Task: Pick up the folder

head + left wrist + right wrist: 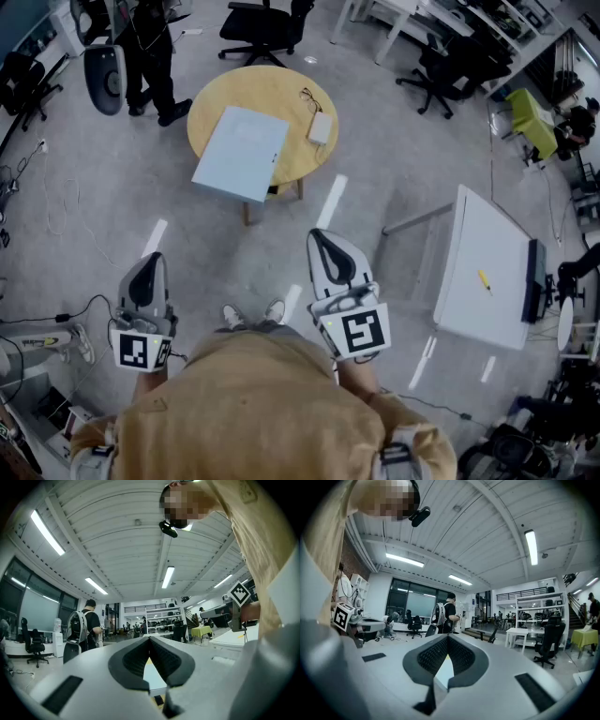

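A light blue folder [242, 152] lies flat on a round yellow table [281, 89] ahead of me, its near corner hanging over the table's edge. My left gripper [150, 261] and right gripper [320, 236] are held close to my body, well short of the table, both pointing level at it. Each is shut with nothing between its jaws. In the left gripper view the left gripper [150, 639] frames a strip of the folder [153, 677] beneath its closed tips. In the right gripper view the right gripper [447, 639] shows the folder [443, 670] the same way.
Glasses [310, 97] and a small white object [321, 127] lie on the table's right side. A white desk [487, 272] with a yellow pen [485, 279] stands to my right. A person [150, 56] stands at the far left, an office chair [262, 28] beyond the table. Cables cross the floor at left.
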`<control>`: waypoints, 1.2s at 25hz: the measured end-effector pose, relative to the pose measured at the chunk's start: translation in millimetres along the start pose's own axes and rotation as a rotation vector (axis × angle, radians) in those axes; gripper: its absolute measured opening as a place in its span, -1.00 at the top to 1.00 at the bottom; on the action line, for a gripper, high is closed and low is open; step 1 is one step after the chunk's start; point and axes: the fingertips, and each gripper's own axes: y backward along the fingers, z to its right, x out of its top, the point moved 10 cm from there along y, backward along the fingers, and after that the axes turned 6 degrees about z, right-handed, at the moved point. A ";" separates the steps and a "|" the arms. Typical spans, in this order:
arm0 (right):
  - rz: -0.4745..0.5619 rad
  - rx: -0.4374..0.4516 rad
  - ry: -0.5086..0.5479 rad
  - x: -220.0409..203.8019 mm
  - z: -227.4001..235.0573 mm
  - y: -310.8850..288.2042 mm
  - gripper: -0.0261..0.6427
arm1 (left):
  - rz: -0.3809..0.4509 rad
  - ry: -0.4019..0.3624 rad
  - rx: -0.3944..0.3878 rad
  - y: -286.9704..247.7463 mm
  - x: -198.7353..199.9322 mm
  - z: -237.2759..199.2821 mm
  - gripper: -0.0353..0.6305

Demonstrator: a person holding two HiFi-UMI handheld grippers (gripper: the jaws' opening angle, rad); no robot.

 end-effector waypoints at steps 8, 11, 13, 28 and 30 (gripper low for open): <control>0.020 0.012 -0.015 -0.3 32.0 4.4 0.92 | -0.017 -0.035 0.007 -18.6 5.6 26.4 0.88; 0.034 0.021 -0.016 -2.9 43.0 3.7 0.92 | -0.019 -0.035 0.027 -24.4 7.5 33.9 0.88; 0.038 0.024 -0.022 -3.8 49.2 2.9 0.92 | -0.012 -0.050 0.024 -28.5 8.0 35.3 0.88; 0.029 0.076 -0.099 -29.1 99.4 14.7 0.92 | -0.060 0.005 0.117 -41.1 -3.7 69.9 0.88; 0.030 0.087 -0.103 -31.3 101.6 12.4 0.92 | -0.066 0.006 0.123 -42.1 -5.1 71.6 0.88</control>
